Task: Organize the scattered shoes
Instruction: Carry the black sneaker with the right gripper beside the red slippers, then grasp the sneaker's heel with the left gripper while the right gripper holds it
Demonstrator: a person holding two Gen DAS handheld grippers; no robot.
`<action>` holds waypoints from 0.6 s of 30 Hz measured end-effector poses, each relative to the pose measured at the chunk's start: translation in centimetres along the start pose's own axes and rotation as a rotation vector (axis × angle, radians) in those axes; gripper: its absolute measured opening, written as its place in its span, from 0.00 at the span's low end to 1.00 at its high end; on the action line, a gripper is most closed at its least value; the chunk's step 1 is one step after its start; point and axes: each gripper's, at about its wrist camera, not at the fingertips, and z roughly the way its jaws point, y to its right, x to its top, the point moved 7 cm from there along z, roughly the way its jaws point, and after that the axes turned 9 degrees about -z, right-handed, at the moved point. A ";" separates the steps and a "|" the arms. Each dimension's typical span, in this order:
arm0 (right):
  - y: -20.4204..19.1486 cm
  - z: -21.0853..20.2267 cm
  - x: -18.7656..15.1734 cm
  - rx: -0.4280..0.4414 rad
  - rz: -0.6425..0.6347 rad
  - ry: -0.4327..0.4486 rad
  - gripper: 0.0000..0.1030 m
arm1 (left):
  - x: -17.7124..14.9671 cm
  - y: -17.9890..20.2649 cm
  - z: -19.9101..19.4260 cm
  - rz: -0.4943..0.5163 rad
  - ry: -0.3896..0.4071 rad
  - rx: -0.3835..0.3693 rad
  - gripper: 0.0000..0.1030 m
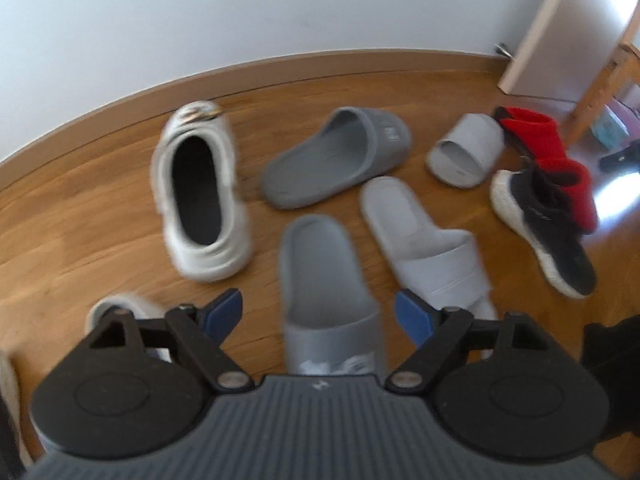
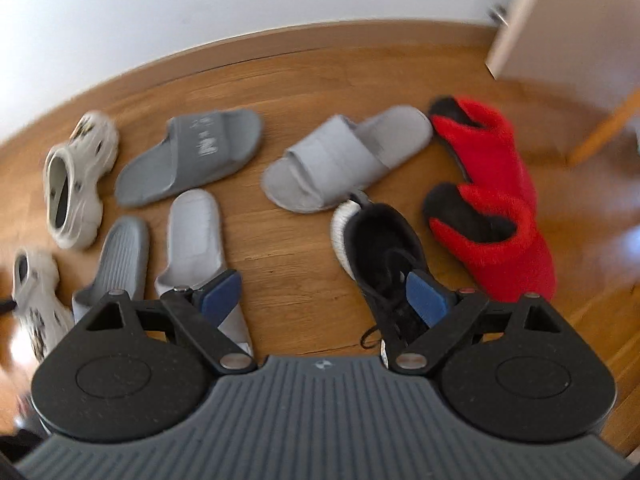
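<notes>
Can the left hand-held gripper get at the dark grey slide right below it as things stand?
Probably yes. The left hand-held gripper is open and empty, the dark grey slide lies directly ahead between its fingers, nothing on top.

Warm brown wood-plank floor (image 1: 100, 208) runs everywhere, with a matching brown wooden skirting board (image 1: 280, 60) curving along the bottom of a plain white wall (image 1: 240, 8). Over on the right there's a white door (image 2: 560, 20), and a small metal door stop (image 1: 503, 49) sits low beside its edge. Past that, a light wooden furniture leg (image 1: 604, 76) slants up, with some blurry teal thing (image 1: 608, 128) behind it, can't tell what.
</notes>
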 end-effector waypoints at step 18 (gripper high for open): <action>6.4 4.6 -4.0 0.076 0.012 0.140 0.90 | 6.8 14.9 8.8 -0.039 -0.102 -0.105 0.80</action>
